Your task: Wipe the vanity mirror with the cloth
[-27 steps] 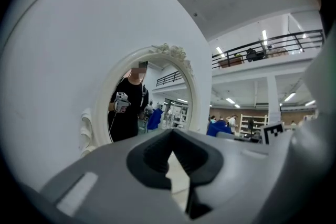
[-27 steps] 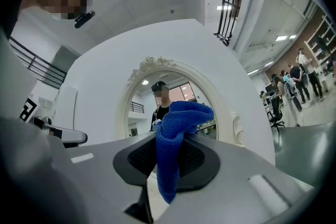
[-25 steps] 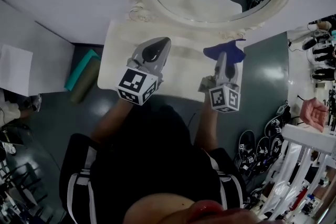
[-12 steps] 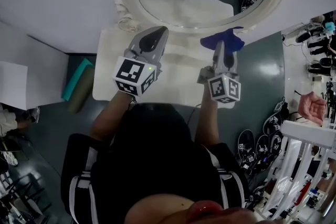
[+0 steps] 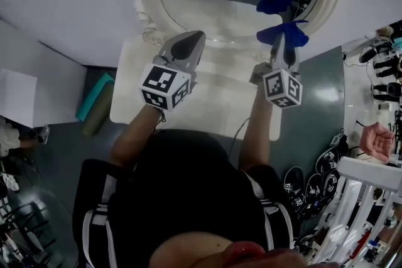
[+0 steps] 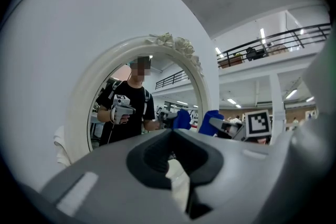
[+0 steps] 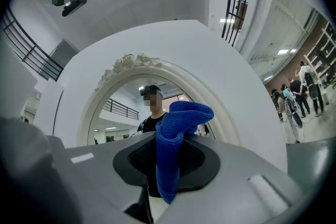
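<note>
The left gripper (image 5: 188,47) hovers above the white desk (image 5: 207,103). Its jaws are pressed together with nothing between them. To its right, the right gripper (image 5: 280,50) is clenched on the blue cloth (image 5: 284,33), which bunches up past its tips. Just ahead of both grippers stands the oval vanity mirror (image 5: 217,6) in an ornate white frame (image 5: 151,3). The blue cloth lies near the glass's lower right rim, but I cannot tell whether it touches. The glass reflects the person, both grippers and the blue cloth.
</note>
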